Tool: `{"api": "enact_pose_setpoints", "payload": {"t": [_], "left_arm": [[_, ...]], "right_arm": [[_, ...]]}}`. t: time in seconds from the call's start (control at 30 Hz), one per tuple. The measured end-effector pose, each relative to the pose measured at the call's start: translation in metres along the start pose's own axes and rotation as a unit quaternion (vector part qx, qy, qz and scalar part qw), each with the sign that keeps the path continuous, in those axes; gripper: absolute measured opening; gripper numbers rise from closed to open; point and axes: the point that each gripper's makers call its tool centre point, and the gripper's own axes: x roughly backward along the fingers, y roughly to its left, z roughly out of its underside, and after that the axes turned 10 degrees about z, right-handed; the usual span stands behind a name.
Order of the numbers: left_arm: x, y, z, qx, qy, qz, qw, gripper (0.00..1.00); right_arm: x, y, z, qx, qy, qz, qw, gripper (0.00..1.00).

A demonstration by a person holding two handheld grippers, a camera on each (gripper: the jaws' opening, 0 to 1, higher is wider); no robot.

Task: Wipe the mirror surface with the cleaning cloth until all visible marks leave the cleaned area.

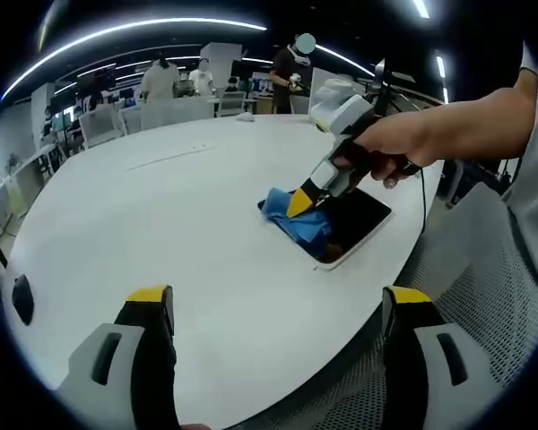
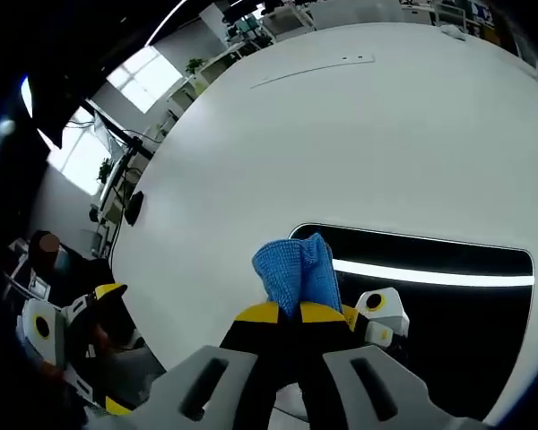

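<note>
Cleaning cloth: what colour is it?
Blue. The cleaning cloth shows best in the right gripper view, pinched in the right gripper over the mirror.

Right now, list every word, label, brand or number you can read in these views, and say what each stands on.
No readable text in either view.
The blue cloth, the mirror and the white table bear no print.
The right tool, shut on the cloth, shows plain yellow tips; so does the left tool, which is open.
Screens and fittings in the far room are too small and blurred to read.
</note>
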Motion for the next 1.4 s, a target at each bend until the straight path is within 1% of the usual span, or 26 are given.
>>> {"api": "enact_pose_setpoints", "payload": {"t": [0.1, 0.2, 0.3, 0.53, 0.7, 1.03, 1.17, 1.4], "left_arm": [[0.000, 0.001, 0.000, 0.001, 0.000, -0.002, 1.0000, 0.97], [0.000, 0.002, 0.001, 0.001, 0.002, -0.004, 1.0000, 0.97], [0.000, 0.001, 0.001, 0.000, 0.003, -0.004, 1.0000, 0.97], [0.000, 0.003, 0.004, 0.001, 0.009, -0.005, 1.0000, 0.97], [-0.001, 0.005, 0.008, 0.001, 0.013, -0.003, 0.9999, 0.97], [0.000, 0.007, 0.008, 0.001, 0.010, -0.008, 0.9999, 0.97], [0.000, 0.005, 0.007, -0.001, 0.011, -0.007, 0.9999, 0.97], [-0.001, 0.005, 0.008, 0.000, 0.015, -0.005, 0.9999, 0.97]], "right_arm": [[-0.002, 0.000, 0.001, -0.005, 0.002, -0.004, 1.0000, 0.00], [-0.002, 0.000, 0.003, 0.001, 0.004, -0.005, 1.0000, 0.00], [-0.006, -0.001, 0.000, 0.001, 0.007, -0.008, 0.9999, 0.00], [-0.005, -0.001, 0.002, 0.004, 0.012, -0.011, 0.9999, 0.00], [-0.004, -0.002, 0.002, 0.023, 0.014, -0.004, 0.9996, 0.00], [-0.001, -0.006, 0.004, 0.021, 0.011, -0.005, 0.9997, 0.00], [0.001, -0.008, 0.006, 0.018, 0.011, -0.005, 0.9998, 0.00], [0.005, -0.017, 0.009, 0.009, 0.017, -0.006, 0.9998, 0.00]]}}
